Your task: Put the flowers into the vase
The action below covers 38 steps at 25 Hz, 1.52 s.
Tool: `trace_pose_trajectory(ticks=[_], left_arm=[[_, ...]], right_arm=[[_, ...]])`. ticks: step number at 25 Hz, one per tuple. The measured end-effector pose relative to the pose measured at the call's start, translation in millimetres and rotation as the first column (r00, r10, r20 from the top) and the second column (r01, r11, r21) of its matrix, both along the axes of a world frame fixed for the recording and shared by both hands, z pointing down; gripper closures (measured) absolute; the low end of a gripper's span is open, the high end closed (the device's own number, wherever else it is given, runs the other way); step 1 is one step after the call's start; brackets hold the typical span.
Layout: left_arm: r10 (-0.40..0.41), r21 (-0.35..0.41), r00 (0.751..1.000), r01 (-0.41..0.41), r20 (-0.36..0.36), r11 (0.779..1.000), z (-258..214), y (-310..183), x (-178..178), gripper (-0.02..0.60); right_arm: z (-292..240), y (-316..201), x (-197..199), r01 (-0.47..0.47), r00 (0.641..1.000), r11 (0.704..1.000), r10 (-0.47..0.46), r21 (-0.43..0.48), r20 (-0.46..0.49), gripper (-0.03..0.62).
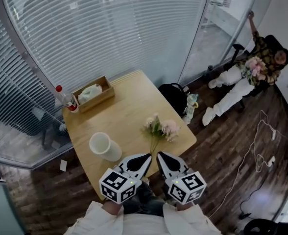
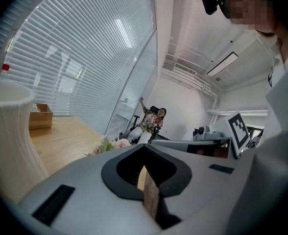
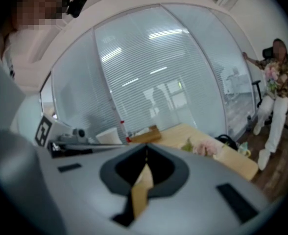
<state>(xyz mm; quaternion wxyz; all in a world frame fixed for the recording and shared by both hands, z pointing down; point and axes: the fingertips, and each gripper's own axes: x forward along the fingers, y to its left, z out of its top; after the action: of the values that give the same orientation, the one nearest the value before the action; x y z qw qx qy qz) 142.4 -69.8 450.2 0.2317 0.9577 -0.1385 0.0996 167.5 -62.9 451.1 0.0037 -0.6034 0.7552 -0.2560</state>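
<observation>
Pale pink and cream flowers (image 1: 159, 128) with green leaves and thin green stems lie flat on a light wooden table (image 1: 129, 109), at the centre of the head view near the table's lower right edge. The blooms point to the upper part of the frame and the stems run down toward its lower edge.

Just below the stem ends, the left gripper (image 1: 147, 156) and the right gripper (image 1: 160, 155) sit side by side, tips angled toward each other. Each one's jaws are pressed together with nothing between them, and neither holds the flowers. Whether the tips touch the stems cannot be told.

Left of the flowers and apart from them, a white ribbed vase (image 1: 105, 147) stands upright just above the left gripper.

At the table's upper left corner are an open wooden box (image 1: 94, 94) and a red-capped bottle (image 1: 65, 99). A black bag (image 1: 173, 94) sits on the dark floor beyond the table. In the upper right, a person (image 1: 247, 80) sits in a chair.
</observation>
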Motion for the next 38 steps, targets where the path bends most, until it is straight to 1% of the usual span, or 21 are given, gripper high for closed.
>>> trace_pose_trajectory(ticks=[4,9,14,18,24,29,35,38], left_arm=[[0.010,-0.005,1.000,-0.010,0.009,1.000,2,-3,-1,0.574],[0.058,-0.011,0.998,-0.058,0.014,0.998,3,0,5,0.574],[0.082,-0.024,0.996,-0.082,0.024,0.996,9,-2,7,0.574],[0.072,-0.034,0.997,-0.070,0.042,0.997,16,-7,3,0.574],[0.060,-0.049,0.997,-0.058,0.052,0.997,25,-17,6,0.574],[0.057,-0.052,0.994,-0.053,0.088,0.997,41,-20,13,0.574],[0.058,-0.085,0.994,-0.050,0.095,0.995,58,-22,20,0.574],[0.055,-0.101,0.994,-0.046,0.095,0.994,68,-25,22,0.574]], right_arm=[[3,0,-4,0.002,1.000,1.000,-0.002,-0.012,0.011,0.583],[4,-3,-6,0.021,0.999,0.999,-0.021,-0.024,0.026,0.583],[9,-8,-4,0.008,1.000,0.999,-0.007,-0.038,0.030,0.583],[16,-10,1,-0.009,1.000,0.998,0.010,-0.060,0.028,0.583],[25,-15,4,0.005,0.999,0.997,-0.002,-0.079,0.041,0.582],[46,-22,6,0.015,0.999,0.992,-0.009,-0.124,0.048,0.582],[61,-31,16,-0.019,0.997,0.990,0.030,-0.141,0.073,0.582],[71,-36,19,-0.012,0.996,0.988,0.025,-0.155,0.084,0.582]])
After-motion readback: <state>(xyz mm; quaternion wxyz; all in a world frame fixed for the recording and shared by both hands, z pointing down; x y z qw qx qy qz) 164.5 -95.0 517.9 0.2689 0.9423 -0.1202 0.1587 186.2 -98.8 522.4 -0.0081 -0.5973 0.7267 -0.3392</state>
